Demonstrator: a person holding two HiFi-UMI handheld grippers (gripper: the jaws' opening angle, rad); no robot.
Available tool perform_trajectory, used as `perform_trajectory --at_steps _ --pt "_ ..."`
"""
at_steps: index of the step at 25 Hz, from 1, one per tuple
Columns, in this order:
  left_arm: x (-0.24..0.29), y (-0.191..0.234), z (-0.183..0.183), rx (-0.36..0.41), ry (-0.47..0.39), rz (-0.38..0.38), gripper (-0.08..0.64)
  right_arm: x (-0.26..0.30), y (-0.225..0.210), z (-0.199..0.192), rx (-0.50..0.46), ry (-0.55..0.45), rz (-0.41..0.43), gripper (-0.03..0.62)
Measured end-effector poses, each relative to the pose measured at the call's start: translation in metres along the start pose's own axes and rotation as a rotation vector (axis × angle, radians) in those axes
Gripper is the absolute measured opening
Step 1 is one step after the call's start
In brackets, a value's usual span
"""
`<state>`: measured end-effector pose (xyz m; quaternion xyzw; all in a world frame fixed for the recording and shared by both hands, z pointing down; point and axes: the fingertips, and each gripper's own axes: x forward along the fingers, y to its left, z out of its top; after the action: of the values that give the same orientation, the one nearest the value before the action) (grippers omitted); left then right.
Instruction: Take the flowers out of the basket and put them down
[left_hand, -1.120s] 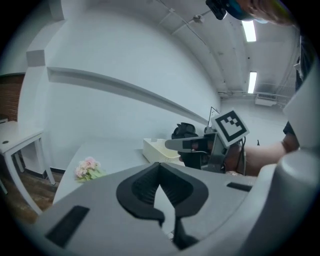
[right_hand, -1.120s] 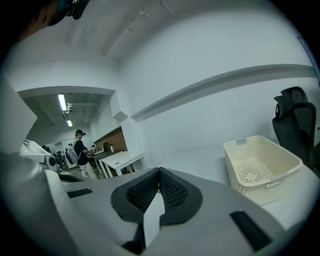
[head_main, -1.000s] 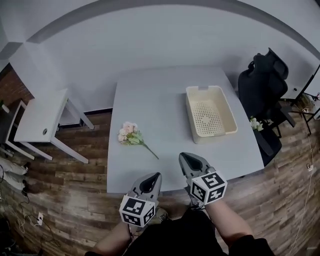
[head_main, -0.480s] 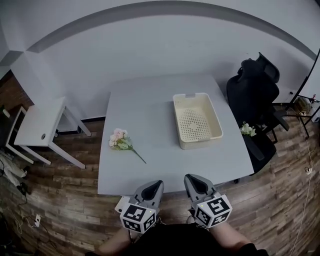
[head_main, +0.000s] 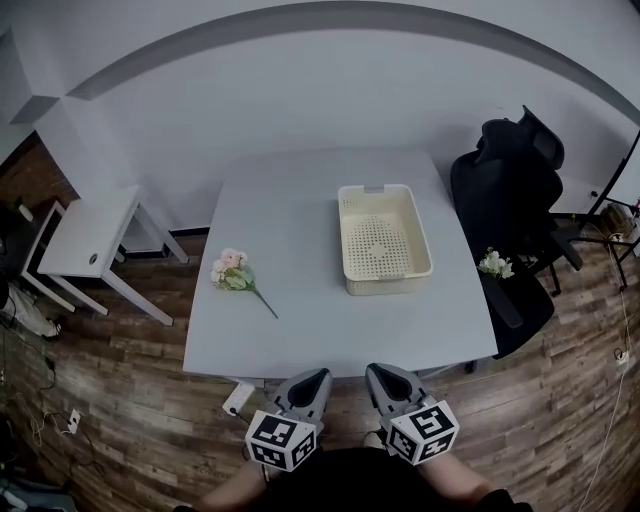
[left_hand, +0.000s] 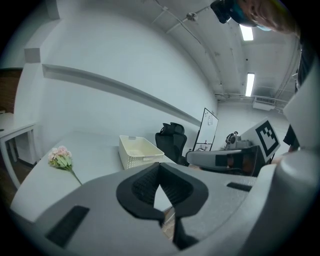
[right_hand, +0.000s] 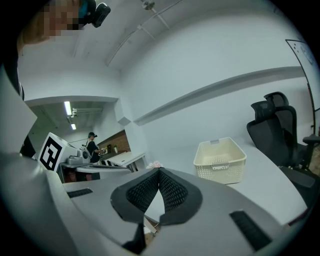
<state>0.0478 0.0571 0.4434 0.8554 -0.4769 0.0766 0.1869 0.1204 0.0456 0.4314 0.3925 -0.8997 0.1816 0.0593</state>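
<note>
A pink-and-white flower sprig (head_main: 232, 272) lies on the grey table (head_main: 300, 330) near its left edge; it also shows in the left gripper view (left_hand: 60, 157). The cream basket (head_main: 385, 238) stands empty on the right half of the table, apart from the flowers. My left gripper (head_main: 316, 375) and right gripper (head_main: 373, 371) hang side by side just off the table's near edge, both shut with nothing between the jaws. In the gripper views the left gripper (left_hand: 159, 165) and right gripper (right_hand: 159, 171) point level at the basket (right_hand: 220, 158).
A black office chair (head_main: 510, 190) stands at the table's right, with a white flower sprig (head_main: 494, 263) on its seat. A small white side table (head_main: 85, 245) stands to the left. Wooden floor surrounds the table.
Both grippers have drawn back from over the table's near edge to just off it. The flowers and basket have stayed where they were on the table.
</note>
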Motion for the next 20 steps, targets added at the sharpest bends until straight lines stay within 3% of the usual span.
perform_trajectory --at_steps 20 --pt "0.021 -0.052 -0.004 0.034 0.005 -0.022 0.006 -0.042 -0.03 -0.003 0.02 -0.02 -0.004 0.021"
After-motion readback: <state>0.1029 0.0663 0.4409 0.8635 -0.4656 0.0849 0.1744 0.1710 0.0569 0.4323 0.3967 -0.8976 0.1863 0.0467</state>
